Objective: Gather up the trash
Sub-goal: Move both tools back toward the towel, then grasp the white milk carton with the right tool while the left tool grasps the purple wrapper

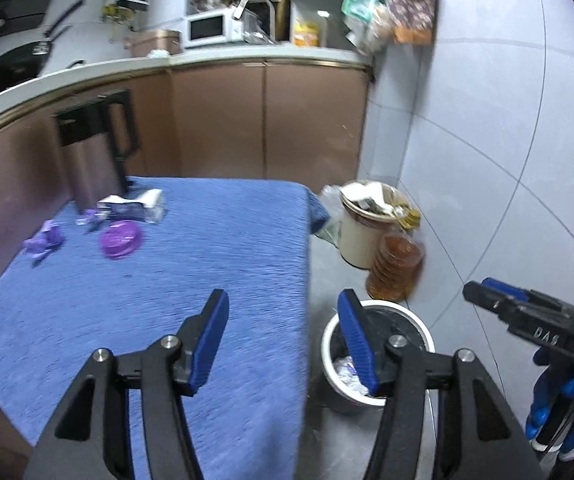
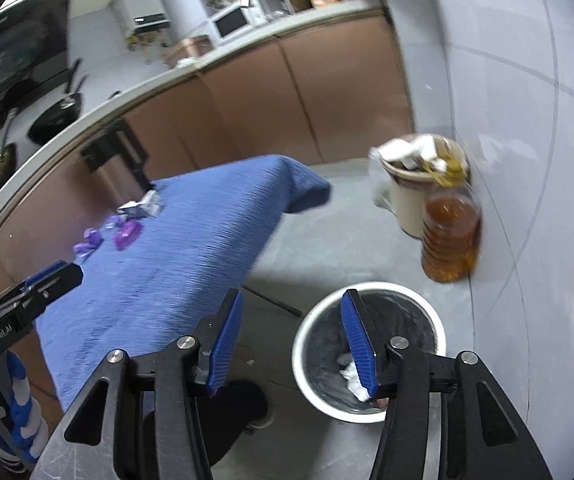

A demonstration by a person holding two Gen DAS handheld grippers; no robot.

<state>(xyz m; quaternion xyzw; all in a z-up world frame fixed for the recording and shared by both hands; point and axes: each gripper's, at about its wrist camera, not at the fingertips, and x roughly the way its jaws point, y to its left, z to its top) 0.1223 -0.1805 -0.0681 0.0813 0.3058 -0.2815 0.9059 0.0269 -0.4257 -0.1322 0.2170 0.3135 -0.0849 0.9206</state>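
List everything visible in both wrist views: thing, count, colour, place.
table cloth: 1, blue, covers the table
purple lid: 1, purple, far left of the cloth
purple wrappers: a few, purple, left of the lid
crumpled packet: 1, white, beside the kettle
kettle: 1, steel and black, far corner of the table
white bin: 1, white with black liner, on the floor, white paper inside
full bin: 1, cream, by the wall, overflowing
oil bottle: 1, amber, against the full bin
microwave: 1, white, on the counter
frying pan: 1, black, counter left
left gripper: jaws open, empty
right gripper: jaws open, empty
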